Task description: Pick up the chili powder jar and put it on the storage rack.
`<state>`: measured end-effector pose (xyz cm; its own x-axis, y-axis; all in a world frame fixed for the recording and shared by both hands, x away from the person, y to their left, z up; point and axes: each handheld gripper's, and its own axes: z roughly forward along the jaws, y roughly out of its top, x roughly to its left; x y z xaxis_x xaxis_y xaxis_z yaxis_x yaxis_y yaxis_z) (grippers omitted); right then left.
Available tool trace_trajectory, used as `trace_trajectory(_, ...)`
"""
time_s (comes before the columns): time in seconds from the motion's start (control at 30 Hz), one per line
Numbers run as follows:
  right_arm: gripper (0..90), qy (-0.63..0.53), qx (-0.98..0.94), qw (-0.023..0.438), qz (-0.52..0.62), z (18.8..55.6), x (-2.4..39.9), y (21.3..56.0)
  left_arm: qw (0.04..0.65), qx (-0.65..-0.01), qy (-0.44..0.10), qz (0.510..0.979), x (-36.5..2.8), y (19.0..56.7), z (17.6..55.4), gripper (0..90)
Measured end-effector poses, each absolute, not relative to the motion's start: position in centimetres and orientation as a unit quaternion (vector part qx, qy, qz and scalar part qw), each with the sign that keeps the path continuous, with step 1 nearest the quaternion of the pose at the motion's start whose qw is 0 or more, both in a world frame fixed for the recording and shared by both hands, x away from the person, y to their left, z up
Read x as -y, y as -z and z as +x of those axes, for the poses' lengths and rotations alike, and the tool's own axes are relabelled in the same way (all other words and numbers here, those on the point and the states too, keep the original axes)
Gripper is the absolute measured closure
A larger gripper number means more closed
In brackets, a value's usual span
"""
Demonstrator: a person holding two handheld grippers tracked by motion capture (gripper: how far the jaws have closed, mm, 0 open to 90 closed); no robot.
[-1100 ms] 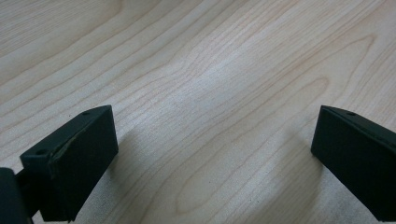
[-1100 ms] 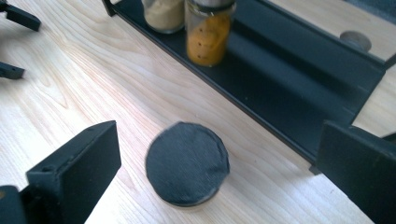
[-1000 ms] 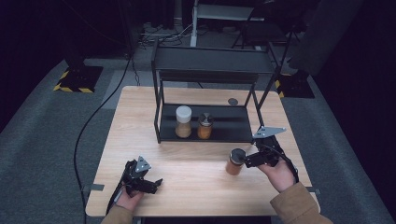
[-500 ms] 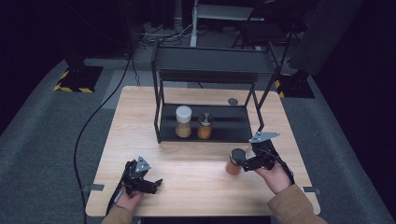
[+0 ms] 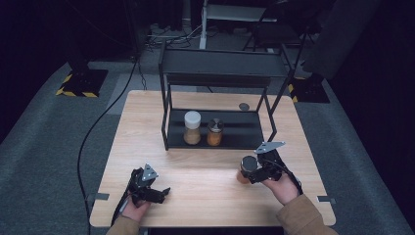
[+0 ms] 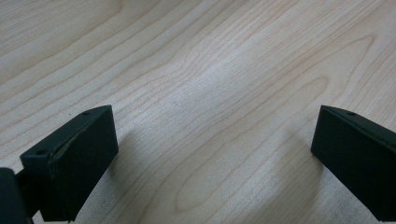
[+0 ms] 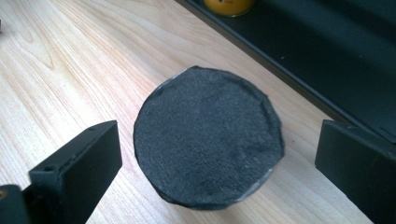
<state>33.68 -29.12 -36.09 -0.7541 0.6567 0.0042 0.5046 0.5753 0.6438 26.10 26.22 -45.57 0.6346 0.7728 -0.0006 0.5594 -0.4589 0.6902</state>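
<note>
A small jar with a black lid (image 5: 247, 169) and orange-brown contents stands on the wooden table (image 5: 205, 166), in front of the rack's right end. My right gripper (image 5: 257, 172) is at it from the right. In the right gripper view the lid (image 7: 208, 140) sits between the two jaws with a gap on each side, so the gripper (image 7: 217, 154) is open around it. My left gripper (image 5: 159, 193) rests low near the front left of the table. It is open (image 6: 210, 154) over bare wood, holding nothing.
A black two-level rack (image 5: 220, 73) stands at the back middle. On its lower shelf (image 5: 240, 134) are a white-lidded jar (image 5: 192, 128) and a dark-lidded jar (image 5: 214, 132); an orange jar base (image 7: 229, 5) shows in the right gripper view. A small dark disc (image 5: 243, 106) lies behind the rack.
My right gripper has slid left toward the jar, bringing its jaws around the lid. The jar and my left gripper have stayed put.
</note>
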Motion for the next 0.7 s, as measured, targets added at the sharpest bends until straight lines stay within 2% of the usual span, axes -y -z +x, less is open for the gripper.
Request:
trace_trajectory(0.3,1.8,-0.310,-0.885,0.108,0.331,34.3,28.5,37.1,0.337,-0.397,-0.158,0.839,-26.2,45.6,26.1,0.1)
trace_trajectory(0.7,13.3,-0.293,-0.894,0.098,0.325,35.0,28.0,38.0,0.336,-0.397,-0.159,0.839,-26.2,45.6,26.1,0.1)
